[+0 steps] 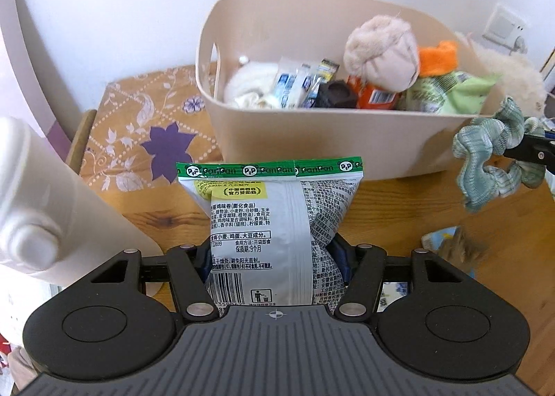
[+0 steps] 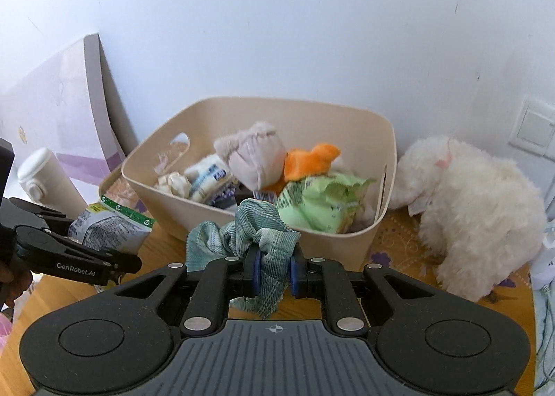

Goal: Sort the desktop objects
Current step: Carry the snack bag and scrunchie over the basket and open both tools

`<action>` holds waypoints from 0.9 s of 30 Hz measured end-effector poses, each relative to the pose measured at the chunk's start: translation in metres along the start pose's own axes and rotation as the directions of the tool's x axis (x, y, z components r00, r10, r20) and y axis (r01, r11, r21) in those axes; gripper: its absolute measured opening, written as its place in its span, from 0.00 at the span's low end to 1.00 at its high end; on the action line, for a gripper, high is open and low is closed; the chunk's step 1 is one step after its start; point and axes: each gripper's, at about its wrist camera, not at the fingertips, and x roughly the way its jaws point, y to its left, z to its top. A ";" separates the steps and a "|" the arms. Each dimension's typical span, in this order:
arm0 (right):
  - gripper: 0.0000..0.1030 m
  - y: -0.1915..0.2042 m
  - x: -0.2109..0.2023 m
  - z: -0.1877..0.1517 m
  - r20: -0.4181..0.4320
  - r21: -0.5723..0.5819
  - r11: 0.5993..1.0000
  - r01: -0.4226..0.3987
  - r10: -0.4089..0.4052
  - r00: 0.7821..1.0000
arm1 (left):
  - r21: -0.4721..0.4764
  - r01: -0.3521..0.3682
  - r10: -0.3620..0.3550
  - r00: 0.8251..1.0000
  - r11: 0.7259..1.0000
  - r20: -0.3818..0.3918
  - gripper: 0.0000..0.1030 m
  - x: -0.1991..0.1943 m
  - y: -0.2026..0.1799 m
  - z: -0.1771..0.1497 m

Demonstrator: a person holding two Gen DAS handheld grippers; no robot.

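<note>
My left gripper [image 1: 274,257] is shut on a silver and green snack packet [image 1: 263,222], held upright just in front of the beige bin [image 1: 312,149]. The same packet [image 2: 111,226] shows in the right wrist view with the left gripper [image 2: 114,262] at the far left. My right gripper [image 2: 274,274] is shut on a green plaid scrunchie [image 2: 249,233], held in front of the bin [image 2: 347,247]. The scrunchie [image 1: 492,156] also shows at the right of the left wrist view. The bin holds a beige sock ball [image 1: 381,52], an orange cloth [image 1: 437,56], a green packet [image 1: 447,91] and several small packets.
A white bottle [image 1: 38,195] stands at the left. A white plush toy [image 2: 468,208] lies right of the bin on a floral cloth [image 1: 145,129]. A purple and white board [image 2: 59,118] leans on the wall. A small packet [image 1: 447,247] lies on the wooden table [image 1: 503,292].
</note>
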 end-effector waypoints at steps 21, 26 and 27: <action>0.15 -0.009 -0.066 0.064 0.195 -0.015 1.000 0.024 -0.021 0.981 | 0.053 0.026 -0.037 0.977 0.998 0.210 0.59 -0.082 0.003 0.071; 0.15 -0.011 -0.065 0.087 0.233 -0.005 0.999 0.041 -0.039 0.972 | 0.037 0.009 -0.018 0.967 0.999 0.253 0.59 -0.083 0.002 0.099; 0.15 -0.011 -0.062 0.091 0.237 0.000 0.999 0.042 -0.041 0.971 | 0.033 0.006 -0.015 0.966 0.999 0.259 0.59 -0.082 0.002 0.104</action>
